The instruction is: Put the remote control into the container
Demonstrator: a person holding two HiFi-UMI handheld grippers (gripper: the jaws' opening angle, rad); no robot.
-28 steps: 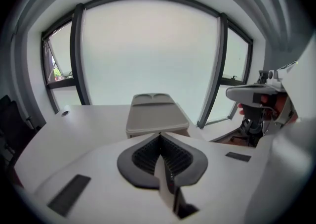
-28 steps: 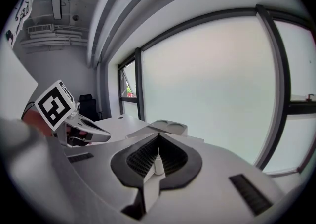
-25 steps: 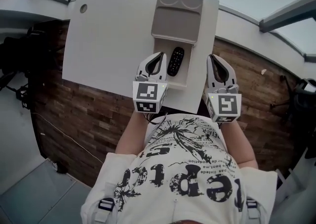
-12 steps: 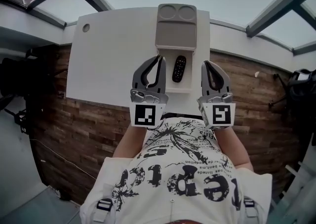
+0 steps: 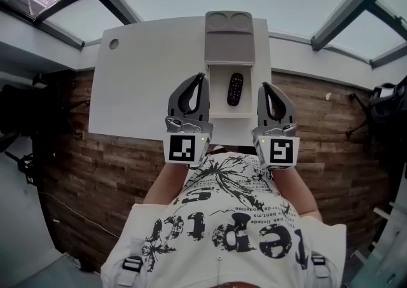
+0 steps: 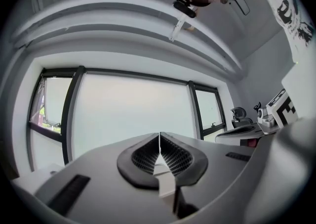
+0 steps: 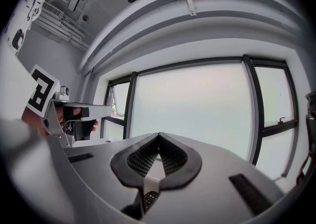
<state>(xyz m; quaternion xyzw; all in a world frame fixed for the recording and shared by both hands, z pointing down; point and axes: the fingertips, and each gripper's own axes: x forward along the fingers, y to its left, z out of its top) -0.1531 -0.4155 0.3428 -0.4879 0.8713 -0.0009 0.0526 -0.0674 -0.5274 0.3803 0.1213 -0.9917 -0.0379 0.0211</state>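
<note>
A black remote control (image 5: 234, 89) lies inside the open near compartment of a long grey container (image 5: 229, 46) on the white table (image 5: 152, 77), seen in the head view. My left gripper (image 5: 202, 79) is held to the left of that compartment and my right gripper (image 5: 262, 86) to its right, both raised near the table's front edge. Each is shut with nothing between its jaws. In the left gripper view the jaw tips (image 6: 159, 134) meet against a window. The right gripper view shows its tips (image 7: 158, 134) meeting likewise, with the left gripper's marker cube (image 7: 41, 92) at the left.
The container's far end has a closed lid and two round cup recesses (image 5: 230, 22). A small round hole (image 5: 114, 44) sits at the table's far left corner. Wood-patterned floor (image 5: 95, 172) surrounds the table. Large windows (image 6: 128, 107) lie ahead.
Both grippers have drawn slightly back toward the person and stay shut. The head camera has shifted, so the table and container sit more centred. The remote has stayed in the compartment.
</note>
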